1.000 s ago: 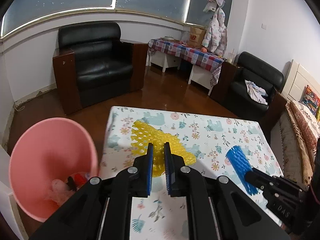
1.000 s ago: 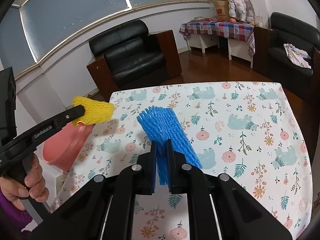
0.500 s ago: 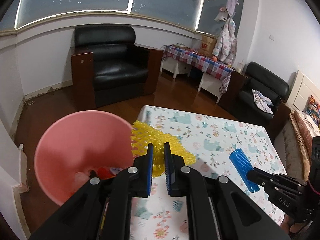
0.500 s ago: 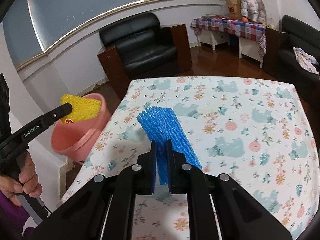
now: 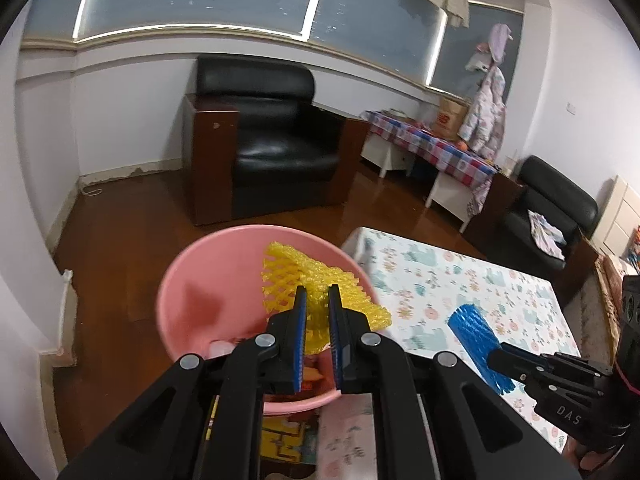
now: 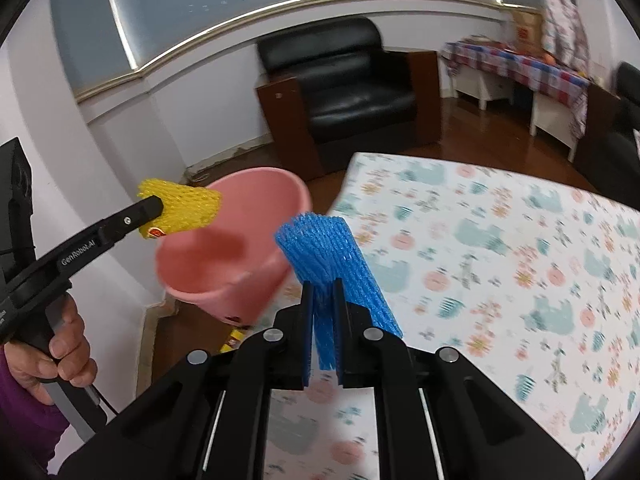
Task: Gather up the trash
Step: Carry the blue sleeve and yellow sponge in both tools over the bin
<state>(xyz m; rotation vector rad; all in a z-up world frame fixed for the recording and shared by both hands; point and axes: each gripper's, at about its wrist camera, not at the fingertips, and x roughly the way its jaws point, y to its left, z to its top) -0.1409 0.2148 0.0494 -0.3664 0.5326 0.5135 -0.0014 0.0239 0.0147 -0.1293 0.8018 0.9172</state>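
Observation:
My left gripper (image 5: 317, 300) is shut on a yellow foam net (image 5: 308, 280) and holds it above the open pink bin (image 5: 200, 292). The right wrist view shows the same net (image 6: 180, 208) over the bin (image 6: 224, 256). My right gripper (image 6: 323, 292) is shut on a blue foam net (image 6: 332, 256) and holds it above the table's left edge, just right of the bin. The blue net also shows in the left wrist view (image 5: 474, 340). Some trash lies in the bin's bottom.
The table (image 6: 500, 240) has a floral cloth and stands right of the bin. A black armchair (image 5: 276, 156) stands behind on the wooden floor. A low checked table (image 5: 432, 148) and another black chair (image 5: 552, 208) stand at the back right.
Both grippers have swung left with their nets. The yellow net has gone from over the table to over the pink bin. The blue net has come up beside the bin.

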